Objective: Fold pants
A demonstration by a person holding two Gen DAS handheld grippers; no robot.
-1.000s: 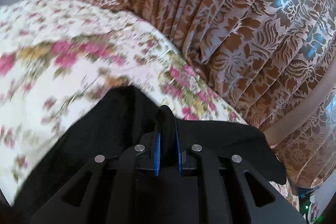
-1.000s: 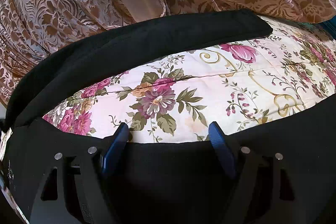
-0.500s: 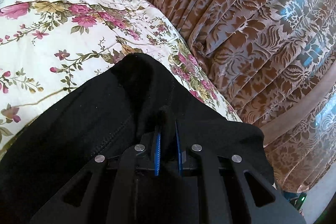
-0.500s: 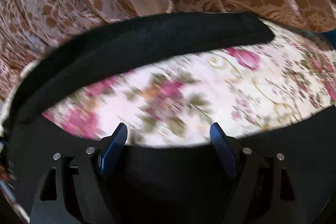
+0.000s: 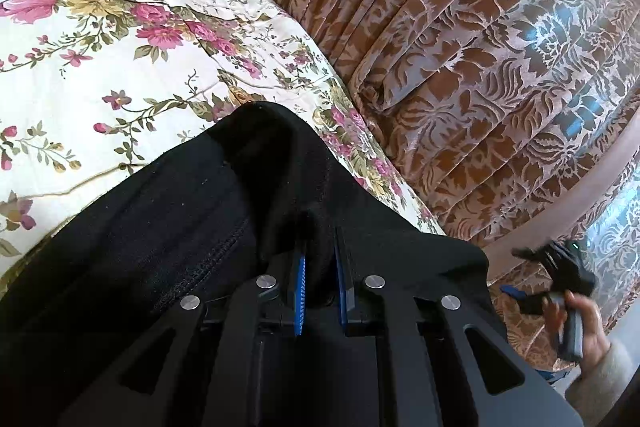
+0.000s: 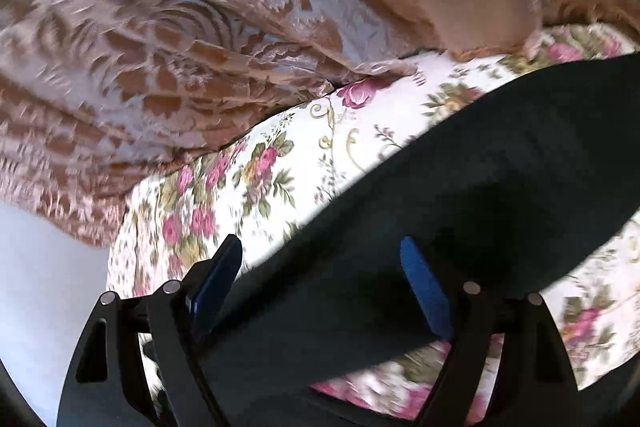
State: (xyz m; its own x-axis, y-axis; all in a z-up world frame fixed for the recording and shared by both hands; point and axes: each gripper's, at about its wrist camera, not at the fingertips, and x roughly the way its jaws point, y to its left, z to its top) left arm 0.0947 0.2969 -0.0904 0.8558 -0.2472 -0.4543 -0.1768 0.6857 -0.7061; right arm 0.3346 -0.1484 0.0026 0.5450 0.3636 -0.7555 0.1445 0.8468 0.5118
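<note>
The black pants lie on a floral quilt. My left gripper is shut on a bunched fold of the pants and holds it a little above the quilt. In the right wrist view a long black pant leg runs across the quilt. My right gripper is open, its blue-padded fingers spread just above the leg. The right gripper and the hand holding it also show in the left wrist view, off the bed's right side.
A brown and pink patterned curtain hangs close along the far side of the bed and also shows in the right wrist view. A pale wall or floor lies past the bed's left corner.
My right gripper has swung left and turned, so the pant leg now runs diagonally under its open fingers. My left gripper keeps its hold on the pants and has shifted slightly.
</note>
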